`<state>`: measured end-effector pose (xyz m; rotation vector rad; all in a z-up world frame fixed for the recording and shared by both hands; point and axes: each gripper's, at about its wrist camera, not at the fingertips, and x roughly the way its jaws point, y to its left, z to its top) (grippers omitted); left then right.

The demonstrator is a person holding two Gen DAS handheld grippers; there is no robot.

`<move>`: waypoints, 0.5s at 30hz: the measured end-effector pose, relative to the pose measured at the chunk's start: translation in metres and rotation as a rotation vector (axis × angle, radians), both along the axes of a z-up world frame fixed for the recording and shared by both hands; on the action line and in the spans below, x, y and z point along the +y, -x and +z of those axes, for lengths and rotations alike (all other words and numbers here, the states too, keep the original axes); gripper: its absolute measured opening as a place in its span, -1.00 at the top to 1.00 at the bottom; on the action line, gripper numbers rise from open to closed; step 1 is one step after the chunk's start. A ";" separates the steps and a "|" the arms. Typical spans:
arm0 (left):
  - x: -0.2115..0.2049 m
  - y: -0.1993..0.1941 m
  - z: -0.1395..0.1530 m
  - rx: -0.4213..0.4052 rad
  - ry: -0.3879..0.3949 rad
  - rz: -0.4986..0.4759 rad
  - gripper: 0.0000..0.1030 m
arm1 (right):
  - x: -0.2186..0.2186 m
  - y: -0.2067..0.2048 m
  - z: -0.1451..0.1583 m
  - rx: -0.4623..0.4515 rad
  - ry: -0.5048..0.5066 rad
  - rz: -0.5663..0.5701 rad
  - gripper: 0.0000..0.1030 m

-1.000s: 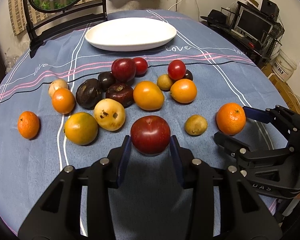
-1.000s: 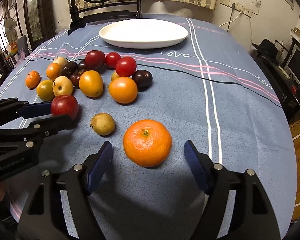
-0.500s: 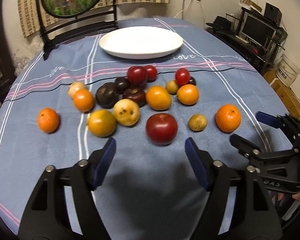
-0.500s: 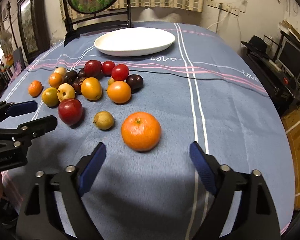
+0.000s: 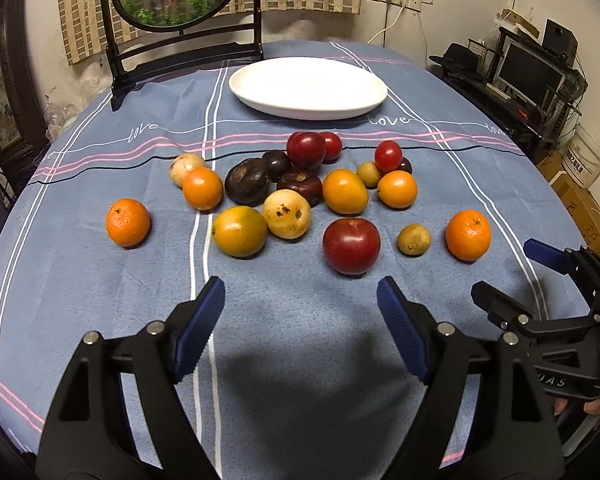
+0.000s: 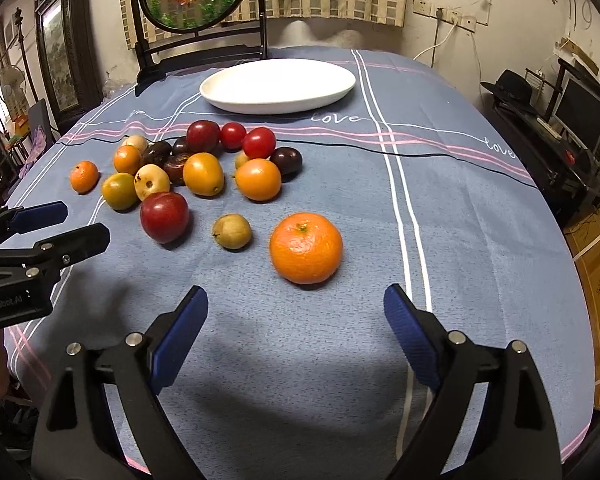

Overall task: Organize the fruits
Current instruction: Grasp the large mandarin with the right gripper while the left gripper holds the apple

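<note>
Opening left tool (image 5: pixel 300 308) (red apple (image 5: pixel 351 245) released)

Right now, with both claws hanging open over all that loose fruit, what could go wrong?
1. The red apple and the mandarin are round and lie loose on the cloth, so a nudge from a finger could probably roll them away.
2. The left gripper, jaws opening and empty, and the right gripper work close together and might collide.
3. The white plate sits beyond the fruit cluster, so reaching over may knock pieces.
</note>
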<state>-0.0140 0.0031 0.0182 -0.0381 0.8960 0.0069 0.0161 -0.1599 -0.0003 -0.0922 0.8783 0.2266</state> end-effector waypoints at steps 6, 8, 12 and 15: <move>0.002 -0.003 -0.002 0.006 0.001 0.006 -0.58 | 0.001 -0.001 -0.001 0.003 0.008 -0.003 -0.76; 0.001 -0.004 -0.002 0.009 0.000 0.005 -0.58 | 0.000 -0.003 -0.002 0.007 0.009 -0.003 -0.76; -0.003 -0.009 -0.006 0.022 -0.002 0.000 -0.58 | -0.002 -0.004 -0.004 0.010 0.005 -0.001 -0.76; -0.009 -0.013 -0.008 0.033 -0.001 -0.010 -0.58 | -0.004 -0.005 -0.005 0.011 -0.001 0.001 -0.76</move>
